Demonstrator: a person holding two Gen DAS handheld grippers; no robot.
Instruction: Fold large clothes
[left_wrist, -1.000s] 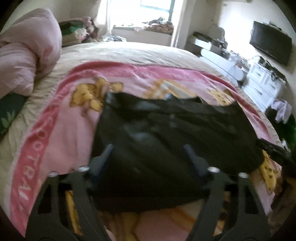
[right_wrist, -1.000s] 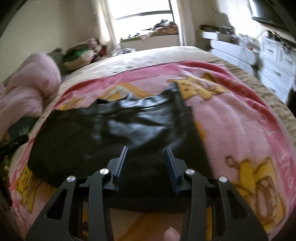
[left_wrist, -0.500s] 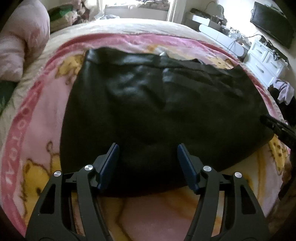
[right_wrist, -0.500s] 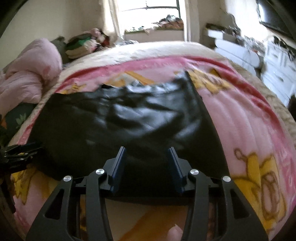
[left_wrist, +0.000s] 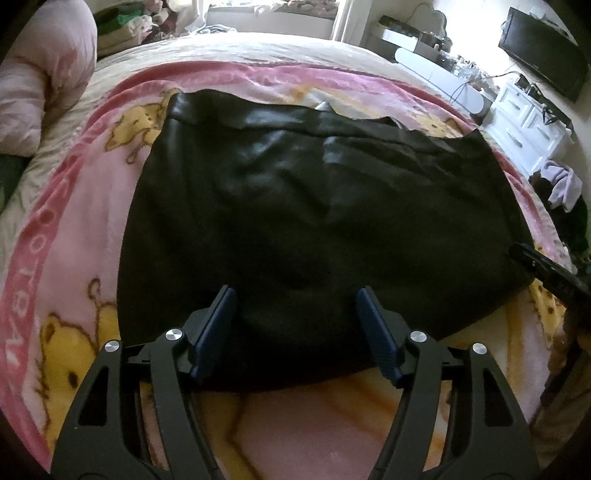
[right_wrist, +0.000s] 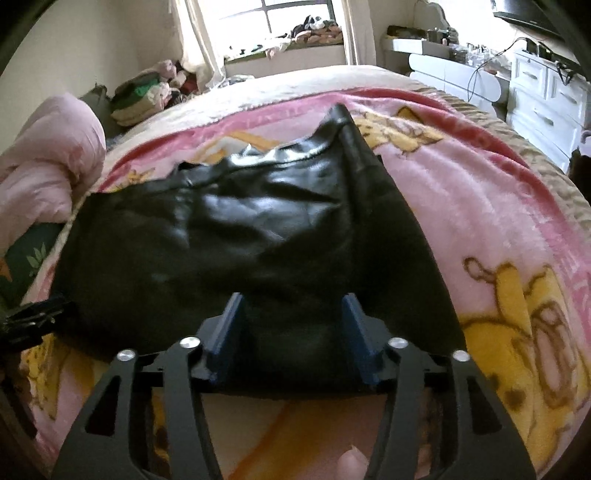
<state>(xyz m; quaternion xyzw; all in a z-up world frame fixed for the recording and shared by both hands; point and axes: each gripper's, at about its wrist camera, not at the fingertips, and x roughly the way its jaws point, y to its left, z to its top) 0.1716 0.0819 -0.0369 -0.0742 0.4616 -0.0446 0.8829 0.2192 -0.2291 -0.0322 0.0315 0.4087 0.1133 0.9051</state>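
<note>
Left wrist: left gripper (left_wrist: 295, 295) jaws apart over the near hem of the black leather garment (left_wrist: 314, 206), folded flat on the pink cartoon blanket (left_wrist: 74, 229). Right wrist: right gripper (right_wrist: 291, 301) jaws just opening, garment edge between them, unclamped; fingertip (right_wrist: 351, 463) at bottom.

A black leather-like garment (left_wrist: 317, 221) lies spread on a pink cartoon blanket (left_wrist: 77, 229) covering the bed (left_wrist: 258, 48). The left gripper (left_wrist: 295, 321) hangs over its near hem, blue fingers (left_wrist: 216, 328) apart, the dark cloth between and beyond them. Another black tool (left_wrist: 546, 273) shows far right of the fingers.
</note>
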